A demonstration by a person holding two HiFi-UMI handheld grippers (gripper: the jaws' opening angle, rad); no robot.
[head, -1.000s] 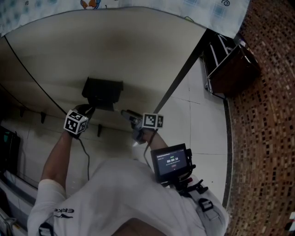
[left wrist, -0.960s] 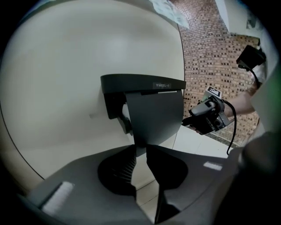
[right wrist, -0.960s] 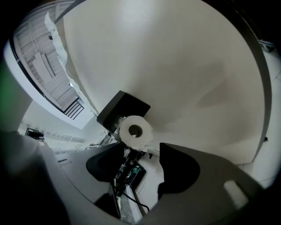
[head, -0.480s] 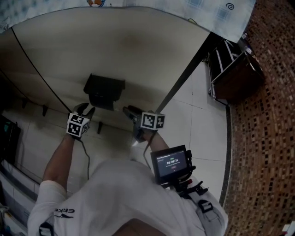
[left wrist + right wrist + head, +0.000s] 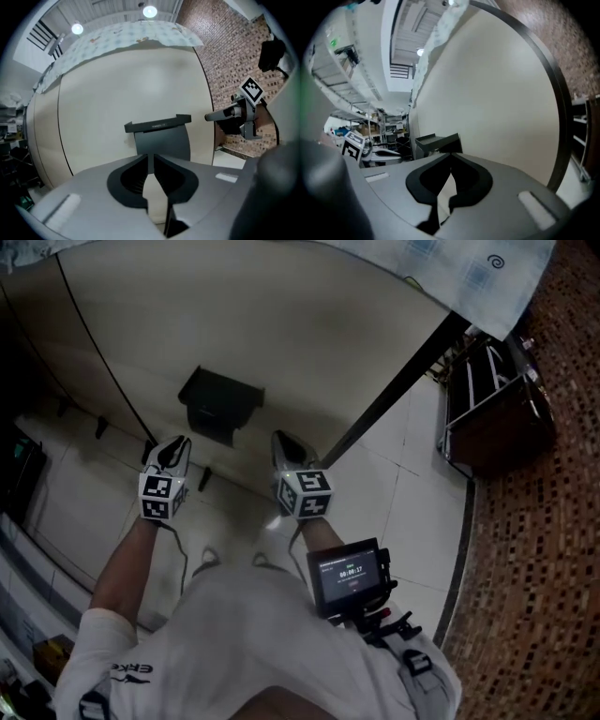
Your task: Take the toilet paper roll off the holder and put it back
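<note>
A black toilet paper holder (image 5: 220, 404) with a flat lid is fixed to the beige wall. No roll shows on it in any view. My left gripper (image 5: 176, 448) is just below and left of the holder. Its jaws are closing, with only a thin slit left and nothing between them. In the left gripper view the holder (image 5: 161, 138) stands straight ahead of the left gripper (image 5: 152, 157), and the right gripper (image 5: 209, 116) reaches in from the right. My right gripper (image 5: 284, 442) is below the holder's right side, shut and empty. From it the holder (image 5: 438, 142) sits just beyond the right gripper (image 5: 450, 166).
A dark slanted post (image 5: 394, 390) runs down the wall right of the holder. A dark metal rack (image 5: 492, 418) stands at the far right beside a brick-patterned surface (image 5: 544, 568). Small black hooks (image 5: 98, 427) dot the wall on the left. A screen device (image 5: 349, 575) hangs at the person's chest.
Both grippers have come lower in the head view as that view tilted. The right gripper has swung from pointing left at the holder to pointing straight at the wall.
</note>
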